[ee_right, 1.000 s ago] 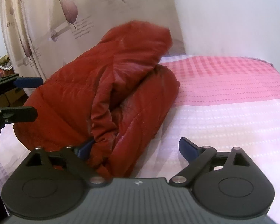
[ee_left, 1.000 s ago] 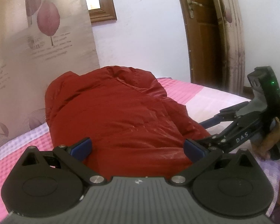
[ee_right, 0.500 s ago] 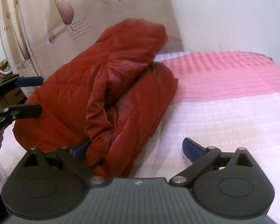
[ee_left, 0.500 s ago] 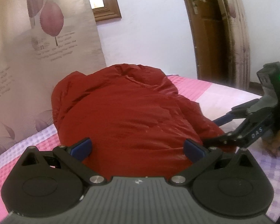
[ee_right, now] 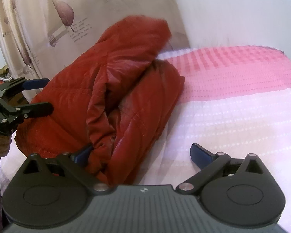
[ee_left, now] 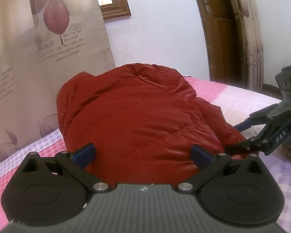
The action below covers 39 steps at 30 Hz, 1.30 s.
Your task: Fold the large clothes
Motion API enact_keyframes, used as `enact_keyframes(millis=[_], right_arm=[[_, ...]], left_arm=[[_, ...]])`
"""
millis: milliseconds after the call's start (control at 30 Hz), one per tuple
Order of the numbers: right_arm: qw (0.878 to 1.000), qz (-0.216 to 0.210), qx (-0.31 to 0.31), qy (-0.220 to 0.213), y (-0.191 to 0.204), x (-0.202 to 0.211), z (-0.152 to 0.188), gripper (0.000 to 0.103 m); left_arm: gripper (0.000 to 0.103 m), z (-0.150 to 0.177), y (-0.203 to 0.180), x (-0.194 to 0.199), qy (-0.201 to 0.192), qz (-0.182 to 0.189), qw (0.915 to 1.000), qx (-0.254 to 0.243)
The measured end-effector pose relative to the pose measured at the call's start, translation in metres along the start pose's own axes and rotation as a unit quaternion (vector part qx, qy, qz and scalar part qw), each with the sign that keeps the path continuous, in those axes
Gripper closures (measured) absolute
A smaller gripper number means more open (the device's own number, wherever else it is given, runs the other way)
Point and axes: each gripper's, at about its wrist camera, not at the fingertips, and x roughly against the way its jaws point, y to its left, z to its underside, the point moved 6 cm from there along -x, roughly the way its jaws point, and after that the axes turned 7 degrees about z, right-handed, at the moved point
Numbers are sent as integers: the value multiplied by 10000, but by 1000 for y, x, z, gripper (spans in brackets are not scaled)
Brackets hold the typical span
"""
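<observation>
A puffy red jacket (ee_left: 141,116) lies bunched in a folded heap on the bed. My left gripper (ee_left: 142,154) is open wide at the jacket's near edge, its blue pads (ee_left: 83,153) on either side of the fabric without pressing it. In the right wrist view the jacket (ee_right: 110,89) shows its folded side. My right gripper (ee_right: 141,153) is open wide, and the jacket's lower fold lies against its left finger (ee_right: 83,153) only. Each gripper appears in the other's view: the right gripper (ee_left: 232,136) at the jacket's right side, the left gripper (ee_right: 49,94) at its left side.
The bed sheet (ee_right: 232,106) is checked in pink, white and lilac, with bare sheet to the right of the jacket. A leaf-print curtain (ee_left: 38,58) hangs just behind the jacket. A wooden door (ee_left: 223,29) stands at the back right. A hand (ee_right: 0,145) holds the left gripper's handle.
The right gripper's jaws have spread slightly wider. In the left wrist view the jacket sits a bit lower and more central, and the right gripper has drifted toward the right edge.
</observation>
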Motion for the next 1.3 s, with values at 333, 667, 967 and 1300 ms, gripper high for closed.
enact_keyframes(millis=[333, 667, 967, 1300], right_arm=[[10000, 24, -3, -54, 1, 2, 1, 0], [9847, 92, -41, -1740, 17, 64, -72, 24], [9628, -84, 2551, -889, 120, -20, -164, 43], [9800, 253, 1963, -197, 51, -86, -143, 49]], left_arm=[[9, 4, 11, 3, -378, 99, 9989, 251], [6, 5, 12, -1, -482, 182, 9983, 281], [0, 8, 4, -3, -497, 25, 9984, 273], [0, 10, 2, -7, -668, 36, 9969, 419]])
